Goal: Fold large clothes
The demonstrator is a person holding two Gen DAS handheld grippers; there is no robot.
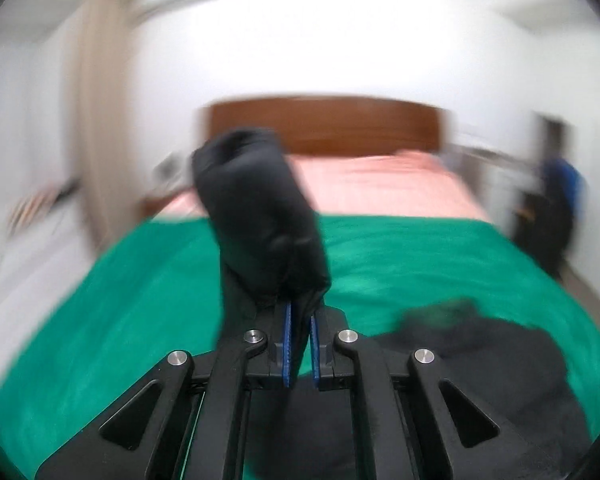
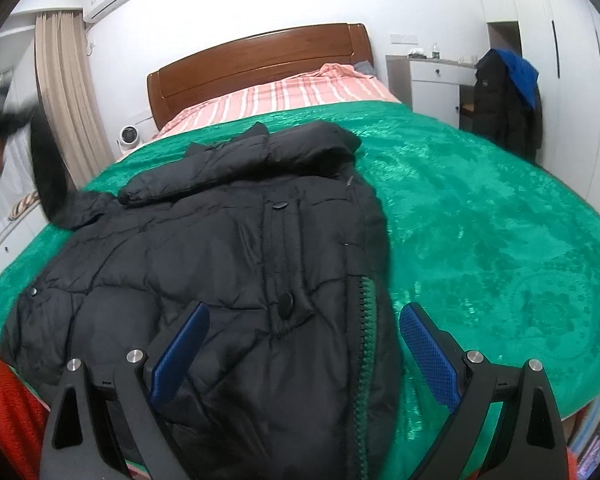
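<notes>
Bed, green blanket spread across the near part, pink striped sheet and wooden headboard beyond. Second dark coat with blue lining hangs by the white cabinet at far right; not mine to handle.

Black puffer jacket lies front-up on the blanket's left half. Long axis runs from me toward the headboard: hem at my end, collar and hood at the far end. Zipper edge with green lining faces right. One sleeve is off the bed, lifted up at the jacket's left side.

Left tongs: clamped narrow on that sleeve's end, blue pads pinching the fabric, sleeve bulging up past them. View badly blurred, so the hand is likely mid-swing.

Right tongs: spread wide, holding nothing, poised over the hem end; left pad above the quilted front, right pad above bare blanket, zipper edge between them. Cannot tell whether they touch the cloth.

Judgement: the sleeve in my left tongs needs carrying rightward across the chest, at right angles to the long axis. Right tongs are nearest the hem and zipper edge, well placed to pin them.
</notes>
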